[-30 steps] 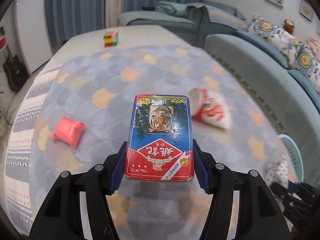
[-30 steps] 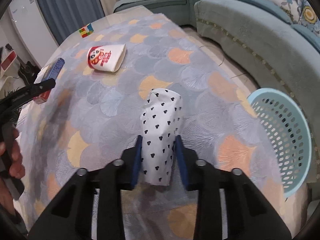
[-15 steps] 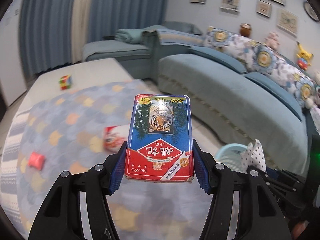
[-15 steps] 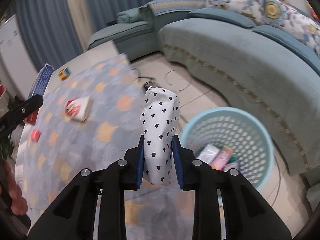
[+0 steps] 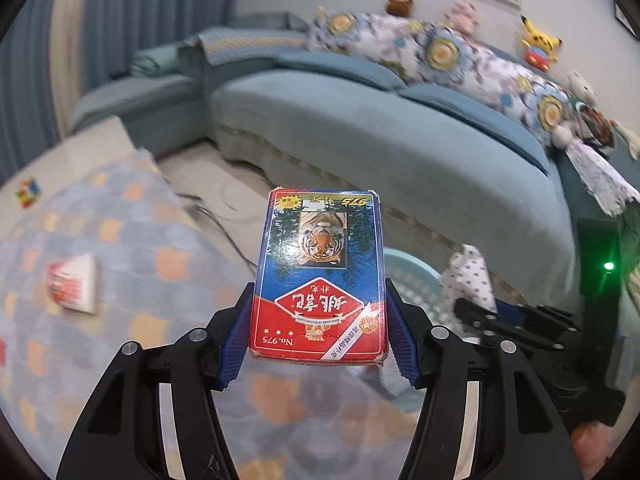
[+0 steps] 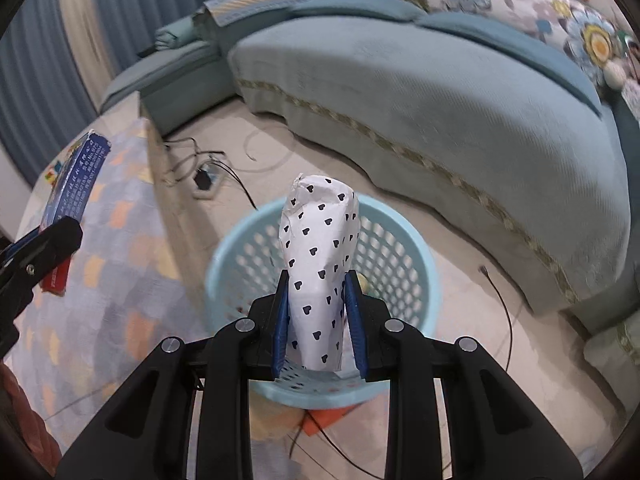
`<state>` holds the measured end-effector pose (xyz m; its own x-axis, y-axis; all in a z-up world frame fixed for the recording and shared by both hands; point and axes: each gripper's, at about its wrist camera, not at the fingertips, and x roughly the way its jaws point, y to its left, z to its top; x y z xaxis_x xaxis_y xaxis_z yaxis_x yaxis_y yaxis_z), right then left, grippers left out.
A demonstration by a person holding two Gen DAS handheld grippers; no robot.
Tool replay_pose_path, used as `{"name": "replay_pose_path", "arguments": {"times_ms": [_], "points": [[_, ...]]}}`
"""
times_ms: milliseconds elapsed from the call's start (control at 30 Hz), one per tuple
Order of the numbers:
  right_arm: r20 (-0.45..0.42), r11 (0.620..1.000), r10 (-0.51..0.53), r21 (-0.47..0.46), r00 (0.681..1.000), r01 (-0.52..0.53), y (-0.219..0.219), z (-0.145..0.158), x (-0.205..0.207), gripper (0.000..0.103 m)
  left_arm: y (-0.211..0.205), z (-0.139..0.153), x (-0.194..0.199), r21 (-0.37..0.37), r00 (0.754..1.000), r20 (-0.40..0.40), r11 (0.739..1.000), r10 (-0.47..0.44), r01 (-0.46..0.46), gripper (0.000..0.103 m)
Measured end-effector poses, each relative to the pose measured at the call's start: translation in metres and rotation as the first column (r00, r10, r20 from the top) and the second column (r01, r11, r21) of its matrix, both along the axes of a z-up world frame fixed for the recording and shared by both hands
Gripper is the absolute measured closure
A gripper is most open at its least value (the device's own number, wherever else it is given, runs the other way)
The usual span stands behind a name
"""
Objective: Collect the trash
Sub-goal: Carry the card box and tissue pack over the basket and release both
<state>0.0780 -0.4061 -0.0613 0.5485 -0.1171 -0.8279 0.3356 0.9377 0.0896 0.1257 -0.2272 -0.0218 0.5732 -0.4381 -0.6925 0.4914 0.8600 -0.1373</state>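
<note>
My left gripper (image 5: 319, 334) is shut on a red and blue card box (image 5: 320, 272) with a tiger picture, held above the table's patterned cloth (image 5: 120, 248). My right gripper (image 6: 316, 322) is shut on a crumpled white paper cup with black hearts (image 6: 320, 268), held right over the light blue basket (image 6: 412, 280) on the floor. In the left wrist view the basket (image 5: 408, 280) shows partly behind the box, with the heart cup (image 5: 470, 280) and right gripper beside it. In the right wrist view the card box (image 6: 76, 184) appears at the left edge.
A red and white paper cup (image 5: 74, 288) lies on the cloth at left, and a coloured cube (image 5: 28, 192) sits farther back. A long teal sofa (image 6: 440, 100) curves behind the basket. Cables and a power strip (image 6: 206, 178) lie on the floor.
Both grippers have swung right, off the table toward the sofa side. The heart cup now hangs over the basket, and the card box has come near the table's edge. Both grips are unchanged.
</note>
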Motion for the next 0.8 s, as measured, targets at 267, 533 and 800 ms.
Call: {"name": "replay_pose_path", "arguments": {"times_ms": [267,533,800], "points": [[-0.094,0.999,-0.029,0.028,0.995,0.032,-0.022,-0.04,-0.005,0.08,-0.032,-0.046,0.01,-0.01,0.989,-0.139,0.999,-0.044,0.043,0.045],[-0.117,0.997,-0.035,0.061,0.992,0.043,-0.029,-0.052,-0.005,0.061,-0.034,-0.057,0.008,0.0,0.984,-0.166,0.998,-0.061,0.062,0.037],[-0.091,0.998,-0.035,0.054,0.995,0.04,-0.023,-0.043,-0.006,0.055,-0.009,-0.046,0.005,-0.048,0.987,-0.155,0.998,-0.05,0.043,0.031]]}}
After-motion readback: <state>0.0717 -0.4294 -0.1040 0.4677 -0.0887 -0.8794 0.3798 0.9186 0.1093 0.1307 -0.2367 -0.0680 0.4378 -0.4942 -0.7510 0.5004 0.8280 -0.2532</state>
